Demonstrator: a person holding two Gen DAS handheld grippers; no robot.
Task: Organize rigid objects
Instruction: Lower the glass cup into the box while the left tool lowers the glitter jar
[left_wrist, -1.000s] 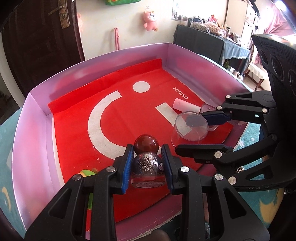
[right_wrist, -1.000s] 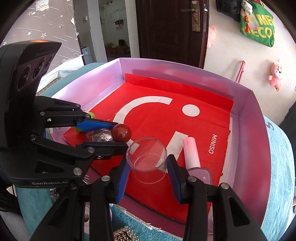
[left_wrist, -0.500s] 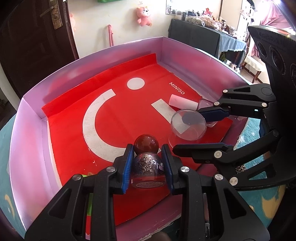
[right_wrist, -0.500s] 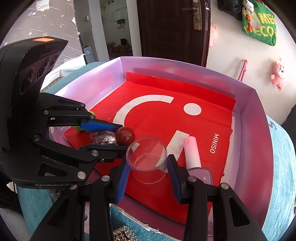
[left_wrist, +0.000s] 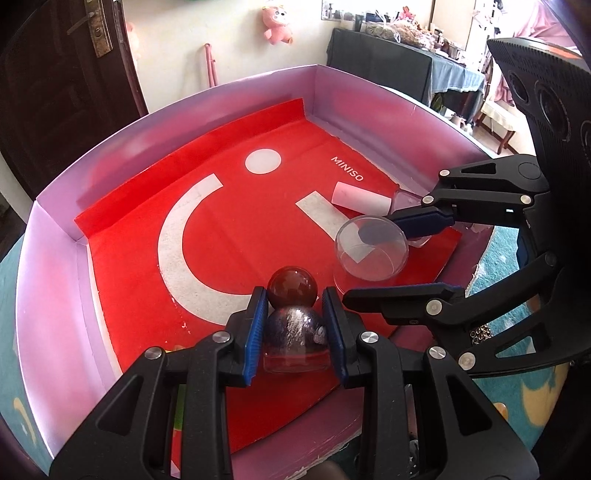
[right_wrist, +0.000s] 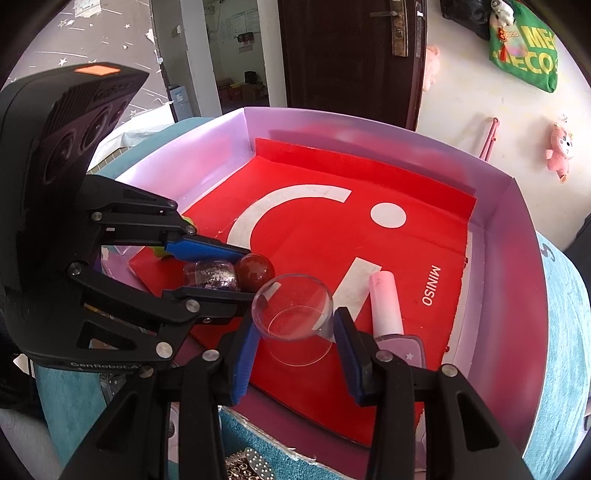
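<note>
The clear cup (right_wrist: 293, 314) looks like smooth, glossy see-through plastic, and the glitter bottle (left_wrist: 295, 341) is clear and shiny too, topped with a polished dark red ball cap (left_wrist: 292, 286). Each gripper, left (left_wrist: 295, 325) and right (right_wrist: 295, 345), is matt black plastic with blue pads and bright metal screws. The red mat (left_wrist: 236, 236) looks matt and slightly grainy inside the smooth lilac cardboard box (left_wrist: 48, 295).

Dark door (right_wrist: 351, 55), pink plush toy (left_wrist: 277, 27) — green bag (right_wrist: 524, 48) on wall
</note>
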